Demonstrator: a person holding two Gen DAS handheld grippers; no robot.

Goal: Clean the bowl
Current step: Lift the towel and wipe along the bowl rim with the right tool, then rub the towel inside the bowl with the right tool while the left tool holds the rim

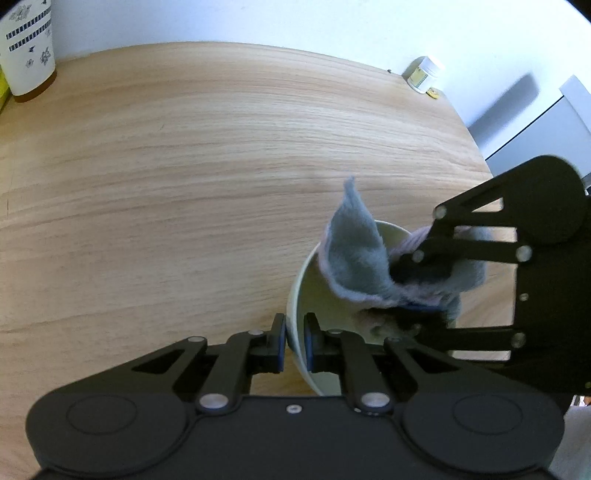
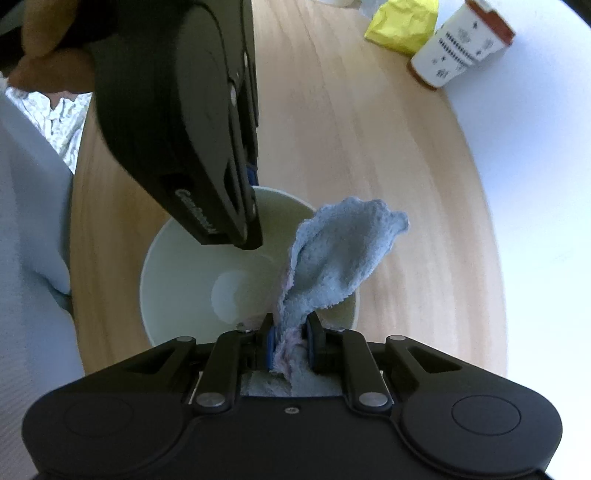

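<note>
A pale green bowl stands on the wooden table. My left gripper is shut on the bowl's rim, one finger outside and one inside. My right gripper is shut on a blue-grey fluffy cloth and holds it over the bowl, at its near right side. In the left wrist view the cloth sticks up from the bowl and the right gripper's body hangs over it. The left gripper's body hides the bowl's far left rim in the right wrist view.
A white patterned cup with a brown base stands at the table's far edge beside a yellow crumpled bag. A small white jar sits at the far right edge. A person's fingers hold the left gripper.
</note>
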